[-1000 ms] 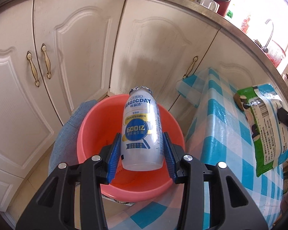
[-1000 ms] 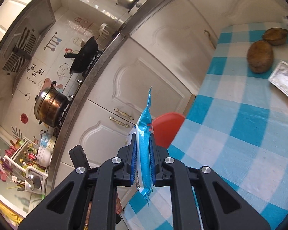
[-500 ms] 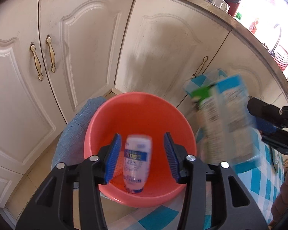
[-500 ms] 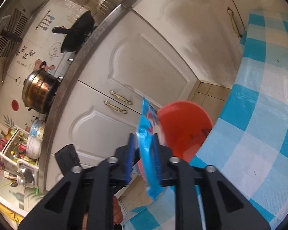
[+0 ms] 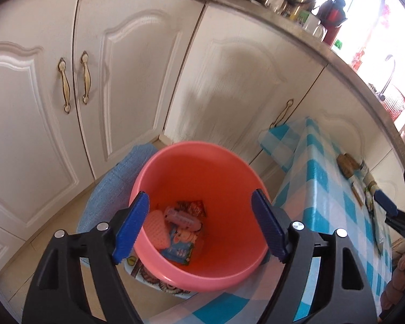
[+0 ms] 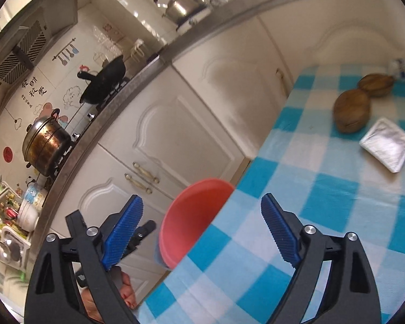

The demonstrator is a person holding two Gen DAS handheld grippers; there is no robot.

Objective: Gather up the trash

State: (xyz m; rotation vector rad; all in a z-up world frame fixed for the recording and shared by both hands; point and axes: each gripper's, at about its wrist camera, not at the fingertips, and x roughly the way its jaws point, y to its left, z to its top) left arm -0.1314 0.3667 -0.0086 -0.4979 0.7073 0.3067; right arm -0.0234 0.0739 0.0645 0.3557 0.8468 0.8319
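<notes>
Both items that we held a second ago, the white bottle (image 5: 181, 217) and the blue wrapper (image 5: 178, 247), now lie at the bottom of the red bucket (image 5: 202, 162), among other packets. We see the left gripper (image 5: 199, 229) spread wide and empty directly above the bucket's mouth, its blue pads (image 5: 132, 226) framing the rim. We see the right gripper (image 6: 202, 229) likewise released and holding nothing, poised over the edge of the worktop (image 6: 324, 202), which is covered in a blue-and-white checked cloth. The bucket stands on the floor just beside this worktop, in front of white cabinet doors (image 5: 40, 108), with a blue woven mat (image 5: 108, 186) behind it. On the worktop lie two brown oval objects (image 6: 351, 114) and a silver foil packet (image 6: 386, 144), well apart from the bucket.
</notes>
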